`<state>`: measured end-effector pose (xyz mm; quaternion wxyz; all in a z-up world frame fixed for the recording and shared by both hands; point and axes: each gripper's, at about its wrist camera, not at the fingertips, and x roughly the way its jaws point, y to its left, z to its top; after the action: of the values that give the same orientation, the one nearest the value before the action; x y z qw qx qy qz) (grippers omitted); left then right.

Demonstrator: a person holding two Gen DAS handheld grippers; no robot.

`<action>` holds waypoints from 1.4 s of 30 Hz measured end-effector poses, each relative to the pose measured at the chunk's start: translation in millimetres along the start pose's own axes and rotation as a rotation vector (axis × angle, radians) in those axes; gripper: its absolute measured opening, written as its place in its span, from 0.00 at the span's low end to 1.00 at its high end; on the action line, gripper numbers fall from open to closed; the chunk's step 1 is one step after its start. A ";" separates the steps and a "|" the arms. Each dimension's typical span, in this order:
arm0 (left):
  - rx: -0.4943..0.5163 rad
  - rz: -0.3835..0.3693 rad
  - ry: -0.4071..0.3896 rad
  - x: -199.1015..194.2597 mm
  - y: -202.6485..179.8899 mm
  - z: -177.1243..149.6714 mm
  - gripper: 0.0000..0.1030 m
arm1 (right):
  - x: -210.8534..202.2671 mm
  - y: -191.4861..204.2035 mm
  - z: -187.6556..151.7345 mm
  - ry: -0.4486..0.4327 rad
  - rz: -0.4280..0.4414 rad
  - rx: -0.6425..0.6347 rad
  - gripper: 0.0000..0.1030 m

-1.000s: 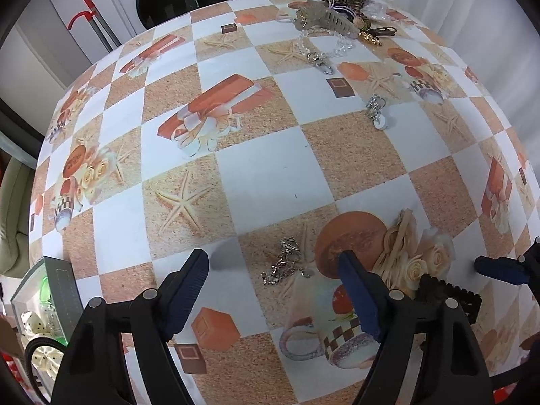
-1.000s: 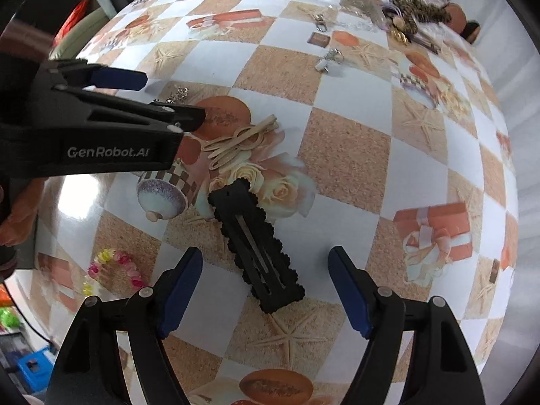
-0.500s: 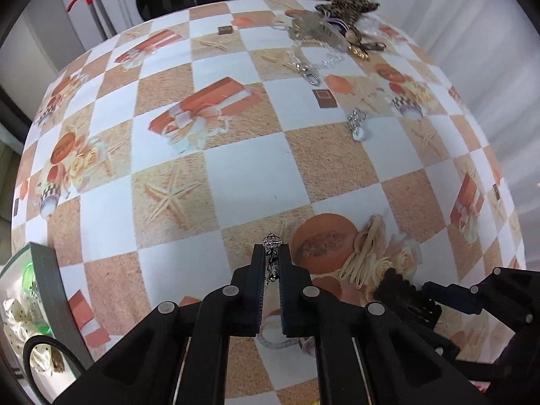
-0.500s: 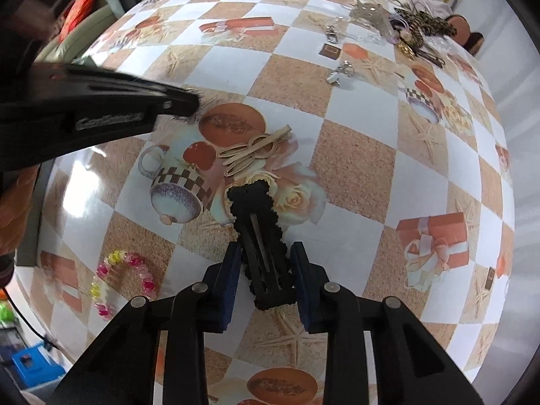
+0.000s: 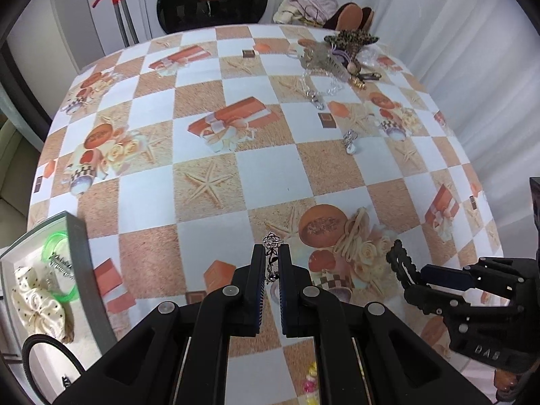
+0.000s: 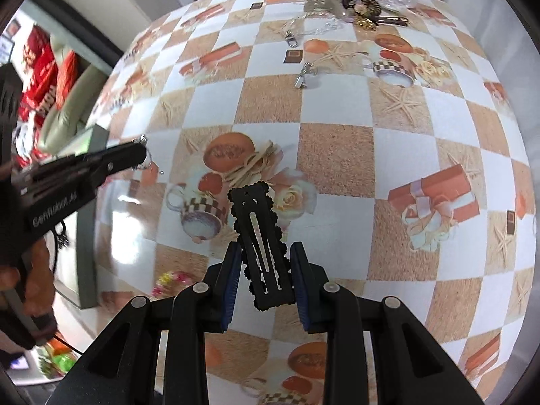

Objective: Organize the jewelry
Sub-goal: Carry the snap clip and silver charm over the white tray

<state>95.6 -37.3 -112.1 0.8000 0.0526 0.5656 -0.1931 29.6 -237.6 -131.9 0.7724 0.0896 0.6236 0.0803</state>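
My left gripper (image 5: 271, 253) is shut on a small silver chain pendant (image 5: 271, 243), which pokes out past the fingertips above the checked tablecloth (image 5: 209, 155). From the right wrist view the left gripper (image 6: 135, 157) enters at the left with the silver chain (image 6: 143, 141) at its tip. My right gripper (image 6: 266, 253) is shut on a black scalloped hair clip (image 6: 256, 216), held tilted above the cloth. In the left wrist view the right gripper (image 5: 435, 276) holds the black clip (image 5: 400, 263) at the lower right.
A grey tray (image 5: 81, 270) at the near left holds a green bangle (image 5: 57, 239) and a cream dotted scrunchie (image 5: 37, 303). Tan rubber bands (image 5: 354, 233), a silver charm (image 5: 349, 141), a bead bracelet (image 6: 168, 278) and a far-right pile of accessories (image 5: 337, 57) lie on the cloth.
Both grippers went from wide open to shut, the left on the silver chain and the right on the black clip. Both then rose from the cloth with their pieces.
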 end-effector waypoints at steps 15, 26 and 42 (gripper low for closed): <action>-0.099 0.011 -0.073 -66.5 34.4 -22.6 0.11 | -39.7 53.2 10.0 -0.013 0.081 -0.002 0.31; -0.224 0.072 -0.111 -112.6 90.6 -57.4 0.11 | -63.0 141.8 29.1 -0.015 0.185 -0.137 0.31; -0.435 0.195 -0.149 -162.1 176.3 -119.9 0.12 | -48.6 276.1 40.0 0.052 0.297 -0.390 0.31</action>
<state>8.2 201.6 -28.3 0.8470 -0.0809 0.5254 0.0078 55.2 17.5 -11.6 0.7385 0.0275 0.5959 0.3141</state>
